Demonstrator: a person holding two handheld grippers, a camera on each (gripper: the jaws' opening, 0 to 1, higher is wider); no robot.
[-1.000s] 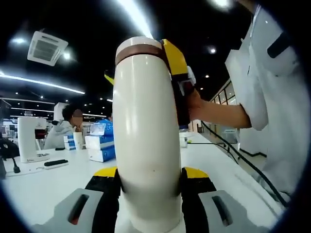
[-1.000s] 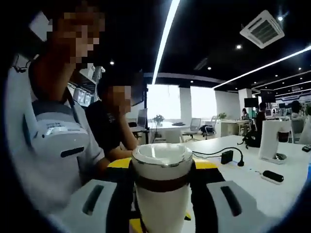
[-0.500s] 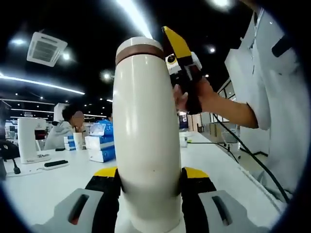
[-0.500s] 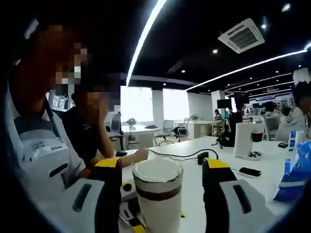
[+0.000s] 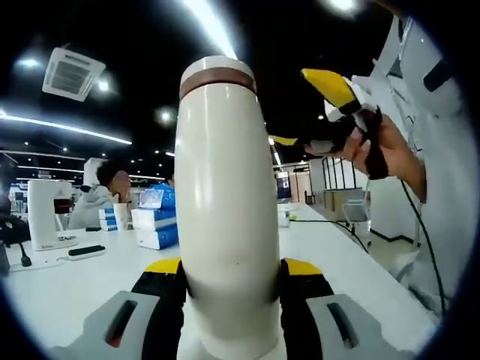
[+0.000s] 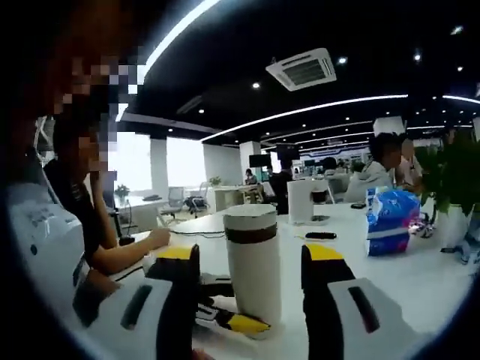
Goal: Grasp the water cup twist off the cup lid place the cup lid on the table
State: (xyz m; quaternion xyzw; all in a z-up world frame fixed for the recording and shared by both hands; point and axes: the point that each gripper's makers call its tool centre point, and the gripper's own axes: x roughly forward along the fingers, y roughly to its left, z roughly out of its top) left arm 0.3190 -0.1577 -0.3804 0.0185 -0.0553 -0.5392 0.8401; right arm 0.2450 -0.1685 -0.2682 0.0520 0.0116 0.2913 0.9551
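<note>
A cream water cup [image 5: 225, 210] with a brown band stands upright on the white table [image 5: 67, 292], its white lid [image 5: 216, 64] on top. My left gripper [image 5: 231, 270] is shut on the cup's lower body, one yellow-tipped jaw on each side. My right gripper [image 5: 307, 112], in a person's hand, hangs open to the upper right of the lid, apart from it. In the right gripper view the cup [image 6: 255, 262] stands beyond my open right gripper [image 6: 249, 259], whose jaws touch nothing. The left gripper [image 6: 225, 316] shows at the cup's base.
Blue packs [image 5: 157, 217] [image 6: 390, 221], a white machine [image 5: 45, 214] [image 6: 304, 202] and a black remote [image 5: 86, 252] lie on the table. A cable [image 5: 337, 225] runs along the right side. A person in white [image 5: 435, 150] stands close; others sit farther back.
My right gripper, which stood closed around the lid a second ago, has opened and drawn back up and away from the cup. The left gripper and cup have not moved.
</note>
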